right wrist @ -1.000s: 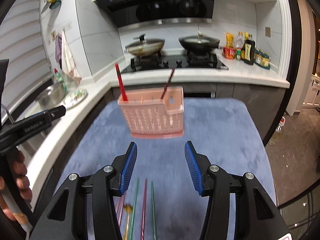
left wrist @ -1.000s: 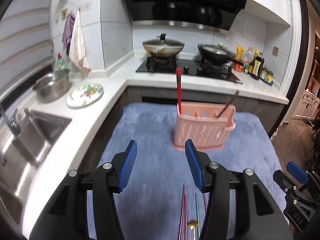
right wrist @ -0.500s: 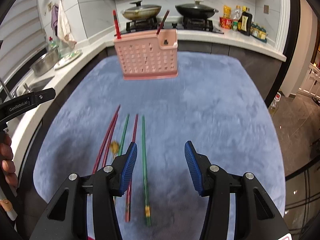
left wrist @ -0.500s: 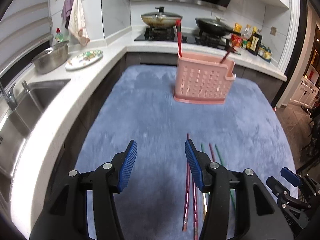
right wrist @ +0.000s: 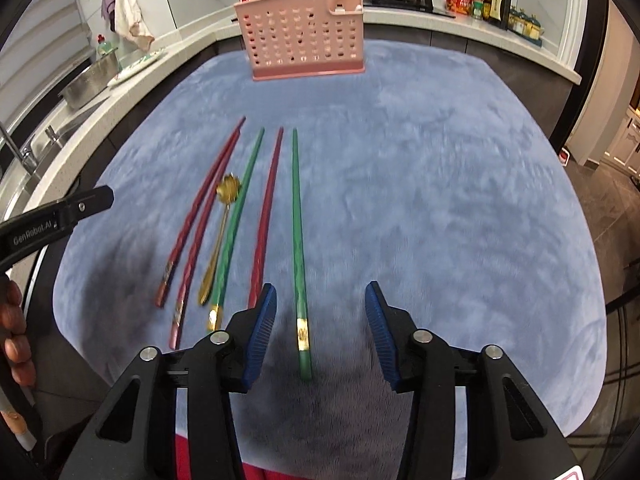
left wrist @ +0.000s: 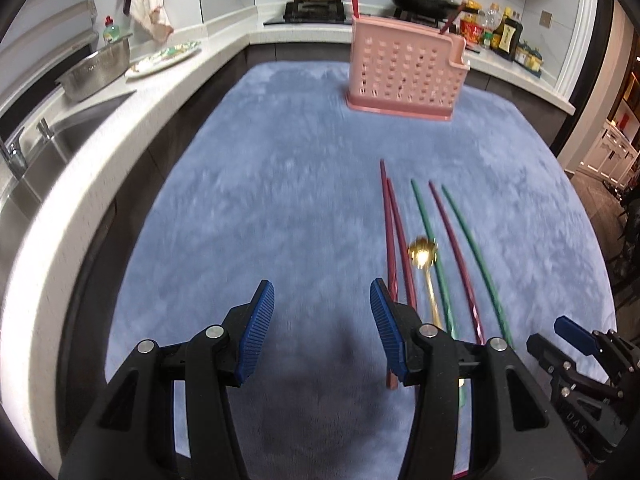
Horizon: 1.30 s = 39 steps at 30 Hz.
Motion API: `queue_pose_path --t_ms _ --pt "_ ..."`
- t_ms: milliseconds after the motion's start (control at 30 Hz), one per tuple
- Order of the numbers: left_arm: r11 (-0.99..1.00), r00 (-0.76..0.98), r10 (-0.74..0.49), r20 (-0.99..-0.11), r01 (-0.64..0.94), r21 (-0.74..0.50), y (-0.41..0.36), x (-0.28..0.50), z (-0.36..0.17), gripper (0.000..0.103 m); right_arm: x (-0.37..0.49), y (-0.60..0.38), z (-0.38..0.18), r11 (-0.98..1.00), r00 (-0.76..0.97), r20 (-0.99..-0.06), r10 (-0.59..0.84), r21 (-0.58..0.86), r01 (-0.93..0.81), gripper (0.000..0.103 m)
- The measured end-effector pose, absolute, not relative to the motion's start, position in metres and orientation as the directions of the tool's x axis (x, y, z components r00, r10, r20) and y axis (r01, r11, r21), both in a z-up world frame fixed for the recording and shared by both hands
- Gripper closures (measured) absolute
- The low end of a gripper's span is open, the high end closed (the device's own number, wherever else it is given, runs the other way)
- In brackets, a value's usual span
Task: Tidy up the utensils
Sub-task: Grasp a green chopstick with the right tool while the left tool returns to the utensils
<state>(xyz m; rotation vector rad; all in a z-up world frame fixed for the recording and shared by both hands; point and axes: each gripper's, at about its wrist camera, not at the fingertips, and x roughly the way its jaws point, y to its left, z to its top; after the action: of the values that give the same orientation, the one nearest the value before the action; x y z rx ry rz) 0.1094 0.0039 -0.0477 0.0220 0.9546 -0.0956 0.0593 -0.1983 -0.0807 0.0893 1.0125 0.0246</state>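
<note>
Chopsticks and a gold spoon (right wrist: 228, 192) lie in a row mid-frame on the blue-covered desk (right wrist: 440, 200), and the right gripper (right wrist: 320, 304), jaws partly spread and closing, empty, straddles the rightmost green chopstick (right wrist: 297, 232), apparently bound for the pink holder (right wrist: 302, 42) at top, while the left gripper (left wrist: 322, 300) hangs half-open, empty.

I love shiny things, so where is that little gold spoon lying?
The gold spoon lies on the blue mat, between the two red chopsticks and a green chopstick.

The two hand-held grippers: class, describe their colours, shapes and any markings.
Each hand-held gripper, left and right, has black angular plastic arms with silver pivot screws and curved blue ribbed pads. The left one's side carries white lettering, seen in the right wrist view.
</note>
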Motion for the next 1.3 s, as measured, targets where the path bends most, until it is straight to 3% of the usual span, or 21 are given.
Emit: queue_pose_path --t_ms 467,567,1100,1233,1300 --pt "0.992 0.524 -0.09 -0.847 0.121 -0.031 0.0 0.095 -0.072 0.055 0.058 -0.194 -0.114 0.995 0.456 -0.886 0.083 0.096 0.006 0.083" --pt "0.991 0.51 -0.099 -0.854 0.13 -0.037 -0.002 0.093 -0.076 0.055 0.058 -0.194 -0.114 0.997 0.461 -0.885 0.07 0.081 0.004 0.095" --pt "0.979 0.446 -0.167 -0.88 0.179 -0.095 -0.018 0.09 -0.094 0.051 0.056 -0.195 -0.113 0.995 0.465 -0.882 0.075 0.093 0.017 0.095" --pt "0.978 0.424 -0.178 -0.888 0.176 -0.112 -0.019 0.093 -0.103 0.052 0.056 -0.195 -0.113 0.995 0.465 -0.882 0.076 0.094 0.016 0.095" --pt "0.977 0.41 -0.184 -0.893 0.175 -0.121 -0.019 0.094 -0.106 0.057 0.056 -0.195 -0.114 0.995 0.465 -0.882 0.076 0.094 0.016 0.095"
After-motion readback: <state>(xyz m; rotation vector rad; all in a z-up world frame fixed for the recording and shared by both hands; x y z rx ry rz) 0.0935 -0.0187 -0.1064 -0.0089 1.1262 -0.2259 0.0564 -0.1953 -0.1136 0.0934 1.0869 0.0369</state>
